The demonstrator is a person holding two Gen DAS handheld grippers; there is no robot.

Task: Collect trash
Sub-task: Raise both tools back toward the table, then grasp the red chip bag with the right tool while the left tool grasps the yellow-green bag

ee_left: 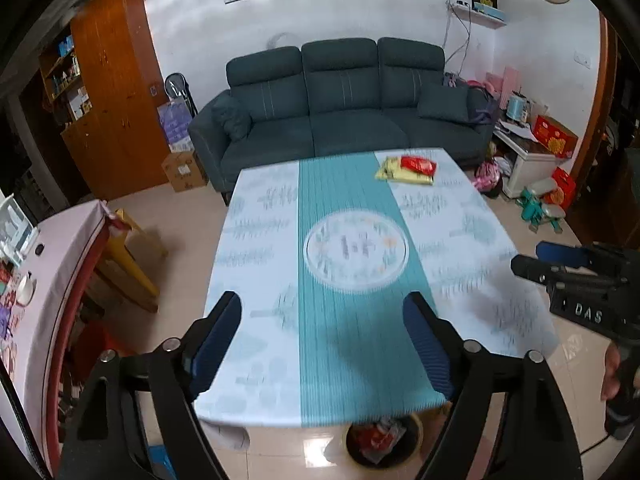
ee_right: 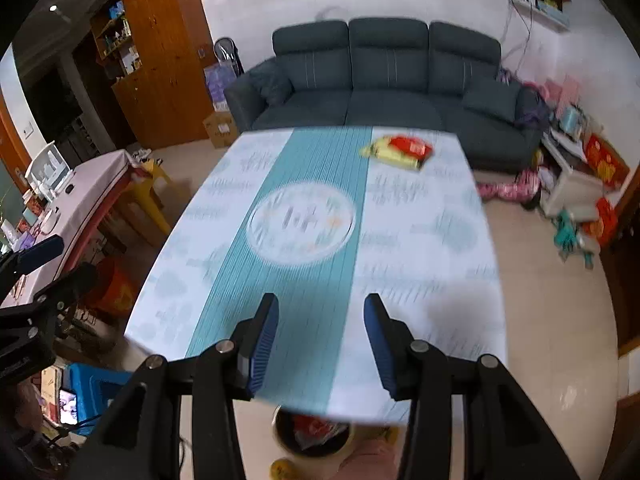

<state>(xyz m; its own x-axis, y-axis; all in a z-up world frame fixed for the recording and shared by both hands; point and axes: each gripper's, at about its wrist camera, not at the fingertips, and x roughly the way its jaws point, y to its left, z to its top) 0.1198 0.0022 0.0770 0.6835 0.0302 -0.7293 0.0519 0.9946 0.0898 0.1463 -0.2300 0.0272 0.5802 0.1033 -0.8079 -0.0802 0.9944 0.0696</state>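
Trash left on the table: a red wrapper (ee_left: 418, 165) lying on top of a yellow wrapper (ee_left: 394, 172), touching, at the far right corner of the table (ee_left: 260, 248), just right of the teal runner stripe. The rest of the tabletop looks bare in both views, though the frames are motion-blurred, so small scraps could be missed. The waste bin (ee_left: 384, 440) sits on the floor under the near edge and already holds red and white packaging, so I judge the job mostly done with these two pieces remaining. Left gripper (ee_left: 322, 340) hovers over the near edge, fingers spread wide, holding nothing. Right gripper (ee_right: 320, 342) is also over the near edge, fingers apart, narrower than the left, also holding nothing. Both are well apart from the wrappers, so a long reach across the table is needed. Nothing stands on the table between the grippers and the wrappers. Around: dark sofa (ee_left: 340, 104) beyond the far edge, pink-covered side table (ee_left: 60, 264) with a yellow stool (ee_left: 128, 256) to the left, floor clutter at far right.
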